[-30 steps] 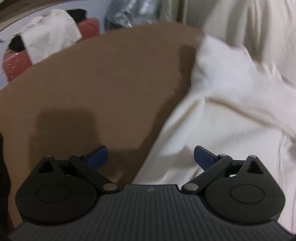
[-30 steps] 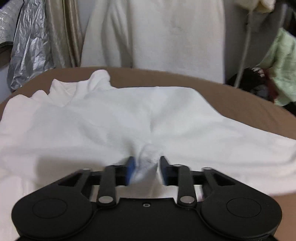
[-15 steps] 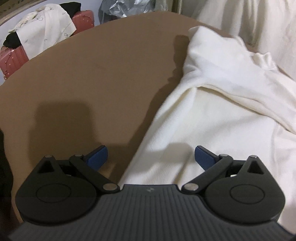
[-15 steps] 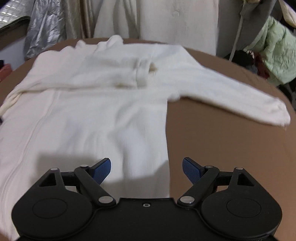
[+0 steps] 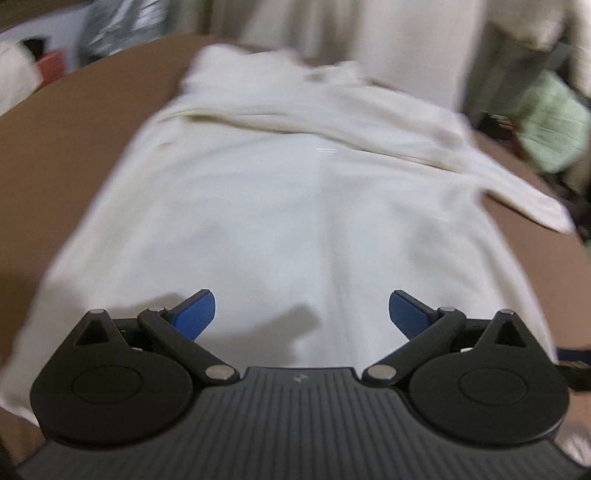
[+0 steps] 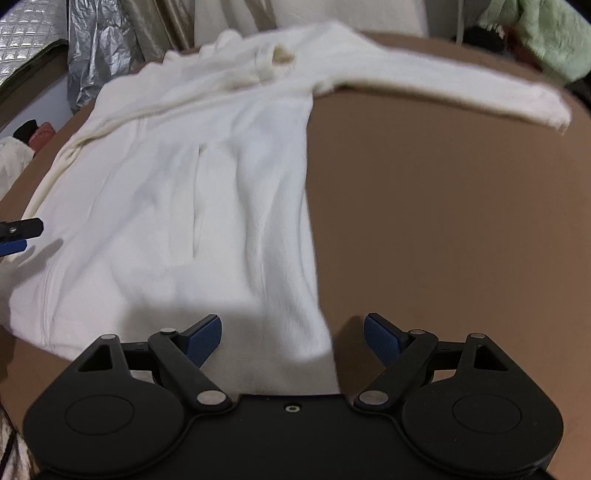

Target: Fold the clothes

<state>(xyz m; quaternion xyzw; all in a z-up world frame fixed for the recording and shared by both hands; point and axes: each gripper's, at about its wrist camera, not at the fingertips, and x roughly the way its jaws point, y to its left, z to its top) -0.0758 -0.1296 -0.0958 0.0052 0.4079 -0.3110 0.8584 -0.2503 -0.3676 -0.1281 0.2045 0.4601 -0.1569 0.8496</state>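
Two wrist views over the folding surface. From my remote station I see a cream long-sleeved garment (image 6: pixel 207 206) lying spread on the brown table (image 6: pixel 443 229), its body running from the near edge toward the far side, where the collar opening (image 6: pixel 282 55) faces up. In the right wrist view one sleeve (image 6: pixel 461 90) stretches out to the right across bare table, its cuff near the far right rim; the opposite sleeve lies folded along the garment's left shoulder. My right gripper (image 6: pixel 293 341) hovers over the near right corner of the hem: the left finger (image 6: pixel 207 339) stands above cloth, the right finger (image 6: pixel 382 341) above bare table, and the jaws, set wide apart, are closing with the hem corner lying beneath the gap but no pad pressing on it. At the left margin of this view the tip of my left gripper (image 6: pixel 18 236) shows just over the garment's left edge. In the left wrist view, which is blurred, my left gripper (image 5: pixel 301 314) is spread wide above the lower body of the garment (image 5: pixel 295 206), both blue pads clear of the fabric and nothing pinched between them; shadows of the fingers fall on the cloth below. Behind the table hang pale fabric (image 6: pixel 314 14) and a silvery quilted sheet (image 6: pixel 99 48); a green garment (image 6: pixel 546 33) sits at the far right
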